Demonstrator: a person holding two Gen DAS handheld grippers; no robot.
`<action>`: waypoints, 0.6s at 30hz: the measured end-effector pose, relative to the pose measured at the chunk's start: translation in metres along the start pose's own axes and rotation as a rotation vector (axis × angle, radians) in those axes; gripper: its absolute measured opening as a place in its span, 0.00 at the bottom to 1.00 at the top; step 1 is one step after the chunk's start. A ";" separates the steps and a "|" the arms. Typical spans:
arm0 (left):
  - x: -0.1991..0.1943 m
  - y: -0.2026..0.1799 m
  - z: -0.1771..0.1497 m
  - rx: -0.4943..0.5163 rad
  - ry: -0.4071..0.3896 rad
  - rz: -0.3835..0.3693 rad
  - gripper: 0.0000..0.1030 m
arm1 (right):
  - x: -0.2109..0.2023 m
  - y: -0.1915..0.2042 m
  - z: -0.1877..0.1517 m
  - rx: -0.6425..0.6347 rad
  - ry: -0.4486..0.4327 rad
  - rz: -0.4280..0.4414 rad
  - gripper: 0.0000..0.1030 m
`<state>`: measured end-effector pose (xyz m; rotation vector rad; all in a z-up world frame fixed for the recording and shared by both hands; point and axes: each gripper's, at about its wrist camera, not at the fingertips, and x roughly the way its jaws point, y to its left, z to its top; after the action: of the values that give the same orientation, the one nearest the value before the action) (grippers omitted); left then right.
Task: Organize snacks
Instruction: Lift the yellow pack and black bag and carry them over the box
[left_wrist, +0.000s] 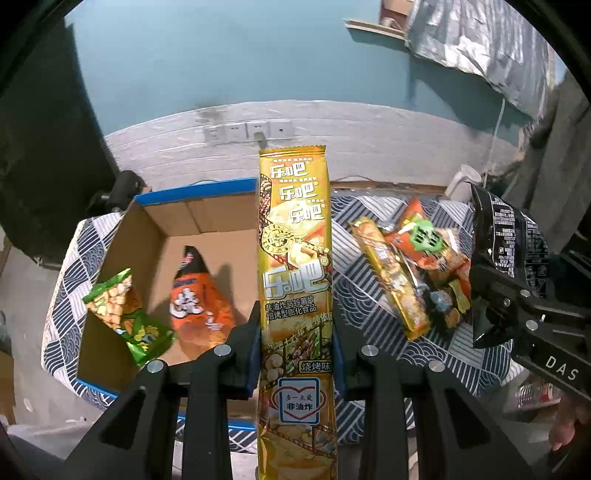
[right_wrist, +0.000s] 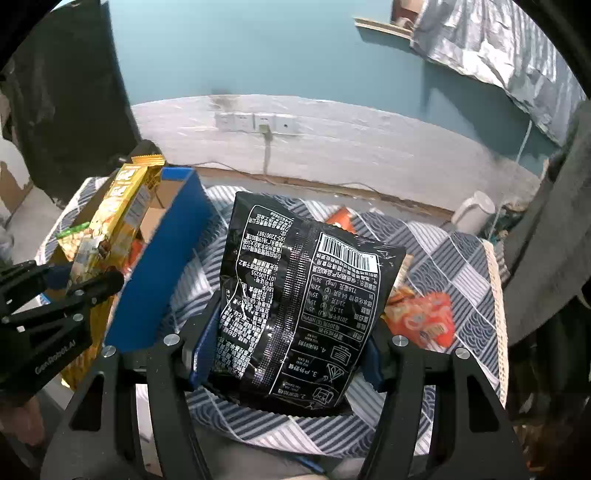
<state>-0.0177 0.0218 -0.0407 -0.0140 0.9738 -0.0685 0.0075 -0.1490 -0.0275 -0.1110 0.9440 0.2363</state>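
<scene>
My left gripper (left_wrist: 297, 354) is shut on a long yellow chip packet (left_wrist: 295, 266), held upright above the right edge of an open cardboard box (left_wrist: 147, 229); the packet also shows in the right wrist view (right_wrist: 118, 214). A green snack bag (left_wrist: 122, 314) and an orange snack bag (left_wrist: 199, 299) lie inside the box. My right gripper (right_wrist: 286, 354) is shut on a black snack bag (right_wrist: 295, 295), held upright above the table; it also shows in the left wrist view (left_wrist: 506, 266).
A pile of loose snacks (left_wrist: 417, 266) lies on the patterned tablecloth (left_wrist: 362, 295) right of the box, with an orange packet (right_wrist: 421, 321) by my right gripper. The box's blue side (right_wrist: 162, 273) stands left of the black bag. A white kettle (right_wrist: 474, 212) sits at the back right.
</scene>
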 end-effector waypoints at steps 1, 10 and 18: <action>0.000 0.007 0.001 -0.014 -0.002 0.000 0.30 | 0.001 0.004 0.003 -0.004 -0.001 0.007 0.62; 0.000 0.055 0.003 -0.074 -0.015 0.027 0.30 | 0.018 0.046 0.026 -0.054 0.001 0.060 0.62; 0.009 0.098 0.003 -0.133 -0.018 0.081 0.30 | 0.041 0.088 0.042 -0.103 0.027 0.114 0.62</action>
<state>-0.0045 0.1191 -0.0507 -0.0976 0.9582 0.0709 0.0420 -0.0491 -0.0354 -0.1555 0.9665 0.3899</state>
